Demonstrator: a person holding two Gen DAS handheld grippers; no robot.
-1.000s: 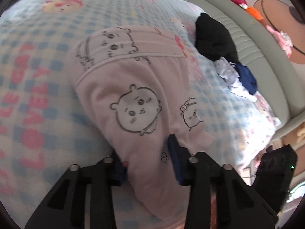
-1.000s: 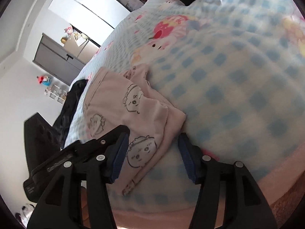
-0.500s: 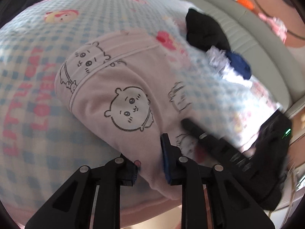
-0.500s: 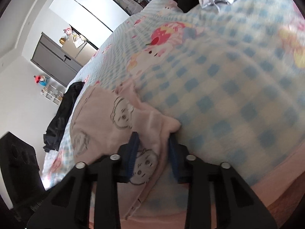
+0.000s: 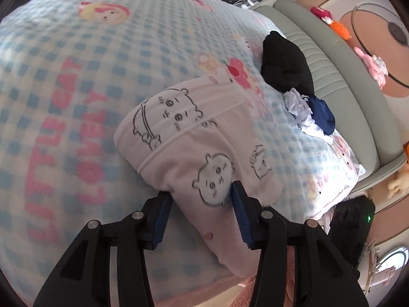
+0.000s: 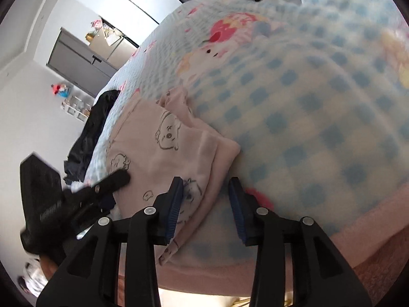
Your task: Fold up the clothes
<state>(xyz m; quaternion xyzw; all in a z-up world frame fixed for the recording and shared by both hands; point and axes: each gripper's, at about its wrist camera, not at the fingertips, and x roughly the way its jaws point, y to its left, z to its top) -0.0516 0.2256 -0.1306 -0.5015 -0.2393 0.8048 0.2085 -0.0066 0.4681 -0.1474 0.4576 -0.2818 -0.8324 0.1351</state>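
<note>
Since 0.5 s ago, both claws have been opened up again: the left claw (image 5: 199,213) & right claw (image 6: 205,204), which were pinched narrow on cloth then, are now spread, w/ fabric only lying loose between the blue pads. No grip is seen on either side, so both are read as released.

The pale pink garment printed w/ cartoon bear faces (image 5: 194,140) is laid folded in layers on the blue-and-white checked bed blanket (image 5: 76,81), near the bed's front edge. Stacked edges of the fold are shown in the right wrist view (image 6: 212,153), w/ one corner stepped over the other.

Judged from this, a fold has likely just been set down & let go. Whether another fold is due, or the garment is done, can't be settled from these views.

A black garment (image 5: 286,64) & a white-and-navy crumpled bundle (image 5: 309,115) are left farther back on the bed, apart from the pink one.
</note>
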